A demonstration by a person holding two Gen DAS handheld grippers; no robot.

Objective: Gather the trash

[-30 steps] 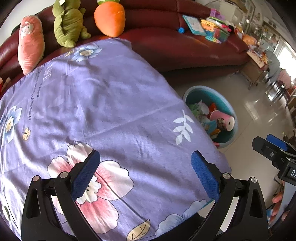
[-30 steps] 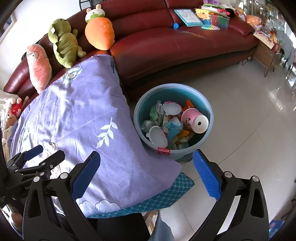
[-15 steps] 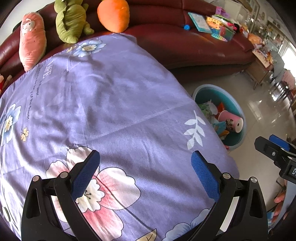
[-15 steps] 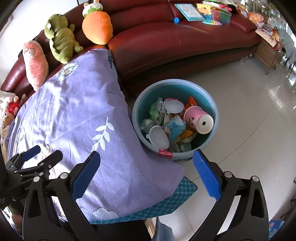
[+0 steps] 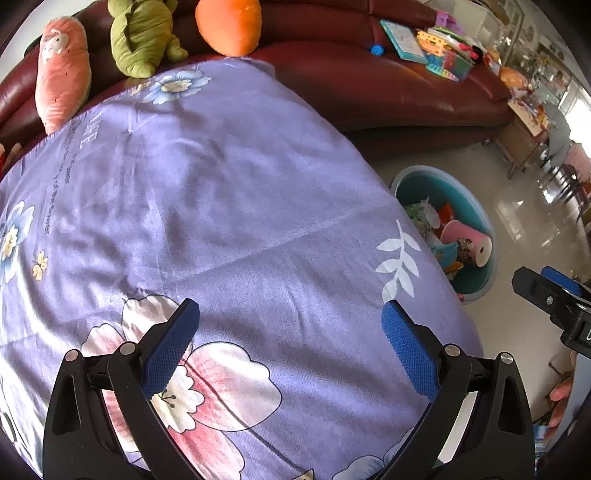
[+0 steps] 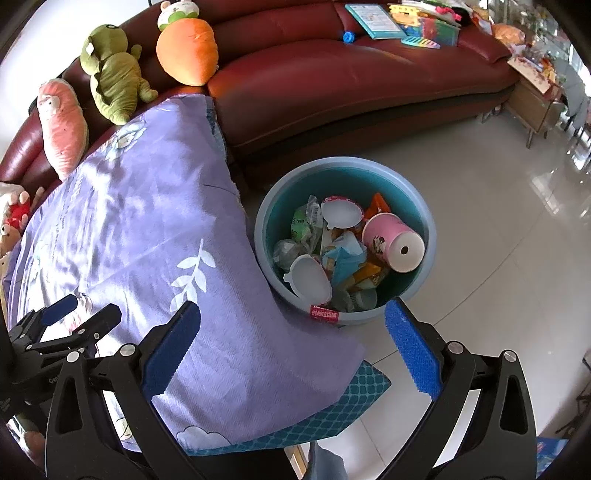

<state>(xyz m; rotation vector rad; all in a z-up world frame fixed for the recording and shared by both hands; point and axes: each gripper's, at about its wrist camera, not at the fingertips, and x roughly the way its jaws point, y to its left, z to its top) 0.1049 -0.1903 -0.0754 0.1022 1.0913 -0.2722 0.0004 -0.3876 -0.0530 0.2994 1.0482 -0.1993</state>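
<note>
A blue round basin [image 6: 424,218] on the floor holds trash: a pink paper cup [image 6: 391,242], white lids [image 6: 341,214], wrappers. It also shows in the left wrist view [image 5: 476,210] at the right. My left gripper [image 5: 290,343] is open and empty above the purple floral cloth [image 5: 207,192]. My right gripper [image 6: 291,350] is open and empty, above the cloth's corner and the basin's near rim. The right gripper shows at the right edge of the left wrist view [image 5: 554,295], and the left gripper shows at the left of the right wrist view [image 6: 74,325].
A dark red sofa [image 6: 351,81] runs along the back, with plush toys [image 6: 110,81] at the left and books and toys [image 6: 406,22] at the right. A wooden side table [image 6: 535,107] stands at far right. White tiled floor [image 6: 498,221] surrounds the basin.
Both grippers have drifted slightly: the left view has shifted left over the cloth, so the basin sits further right. The right view shifted a little. Both stay open and empty.
</note>
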